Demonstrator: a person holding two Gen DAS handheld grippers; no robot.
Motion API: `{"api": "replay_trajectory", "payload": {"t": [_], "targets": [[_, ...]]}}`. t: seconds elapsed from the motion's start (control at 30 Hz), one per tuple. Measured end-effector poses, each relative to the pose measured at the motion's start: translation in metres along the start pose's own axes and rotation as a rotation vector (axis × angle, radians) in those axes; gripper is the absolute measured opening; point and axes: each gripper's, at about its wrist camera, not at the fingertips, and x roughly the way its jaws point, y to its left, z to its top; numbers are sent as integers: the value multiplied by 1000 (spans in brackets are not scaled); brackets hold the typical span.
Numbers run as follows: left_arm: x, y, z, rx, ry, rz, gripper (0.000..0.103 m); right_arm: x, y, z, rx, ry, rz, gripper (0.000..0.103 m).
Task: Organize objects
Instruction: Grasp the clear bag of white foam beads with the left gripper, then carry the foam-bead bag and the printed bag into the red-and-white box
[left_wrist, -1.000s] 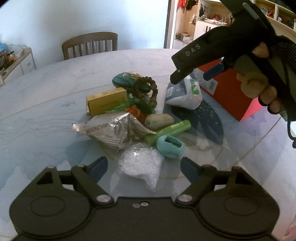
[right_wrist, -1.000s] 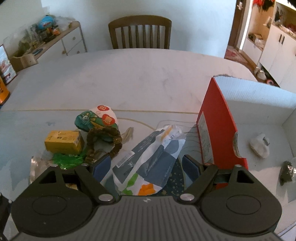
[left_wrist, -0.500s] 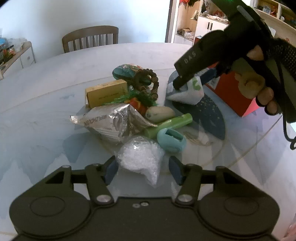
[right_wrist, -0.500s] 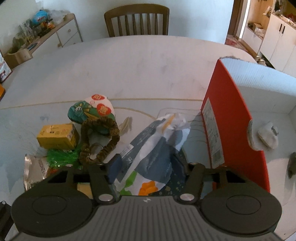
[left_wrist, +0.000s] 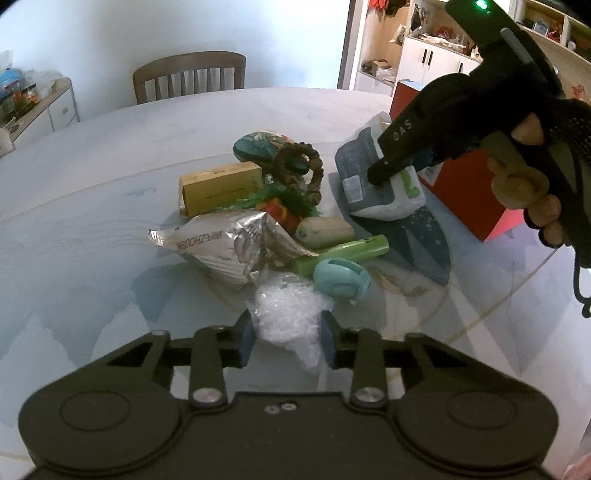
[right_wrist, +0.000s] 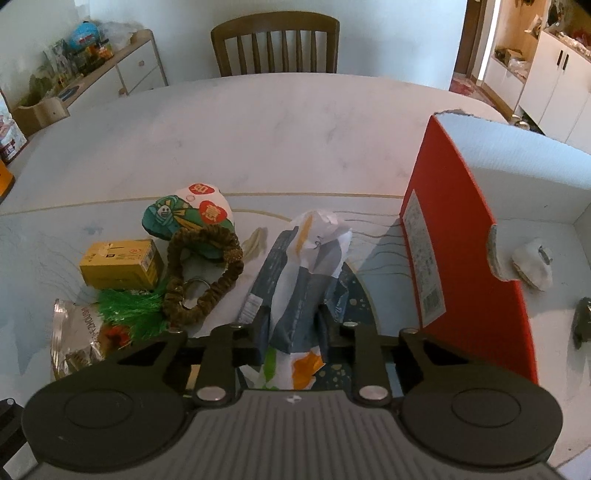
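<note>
Left tool (left_wrist: 285, 341): pinched in on the clear crinkly plastic bag (left_wrist: 286, 319), a finger on each side, right at the near edge of the pile on the desk (left_wrist: 110, 177).
Right tool (right_wrist: 291, 330): clamped on the blue-grey and white pouch (right_wrist: 306, 280), near end of it squeezed between the fingers. The left view shows it coming in from the right, a gloved hand (left_wrist: 532, 184) wrapped round the handle.
Just past the plastic bag: a teal round thing (left_wrist: 341, 277), a green tube (left_wrist: 343, 253) lying flat, a beige pebble-shaped lump (left_wrist: 325, 230).
Left of those: a silver foil snack bag (left_wrist: 229, 245), crumpled.
Middle of pile: green tinsel stuff (right_wrist: 129, 310) with something orange-red in it, can't tell what.
Further back: yellow box (right_wrist: 118, 264), brown bead loop (right_wrist: 201, 273) draped partly over a green cartoon-print packet (right_wrist: 177, 216).
Under the pouch: a dark blue speckled sheet (left_wrist: 421, 240) flat on the desk.
Right side: red box (right_wrist: 454, 236), open, white inside, with a white wad (right_wrist: 532, 262) and a dark lump (right_wrist: 581, 325) on its floor.
Far end: wooden chair (right_wrist: 275, 42) at the desk.
</note>
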Motion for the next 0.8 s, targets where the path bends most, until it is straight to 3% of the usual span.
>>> {"api": "replay_trajectory", "payload": {"t": [0.43, 0.8], "targets": [[-26, 2, -2, -96, -5, 2, 30, -50, -6, -18, -36, -36, 80, 19], [-66, -18, 21, -112, -75, -40, 30, -107, -16, -23, -71, -71, 179, 19]]}}
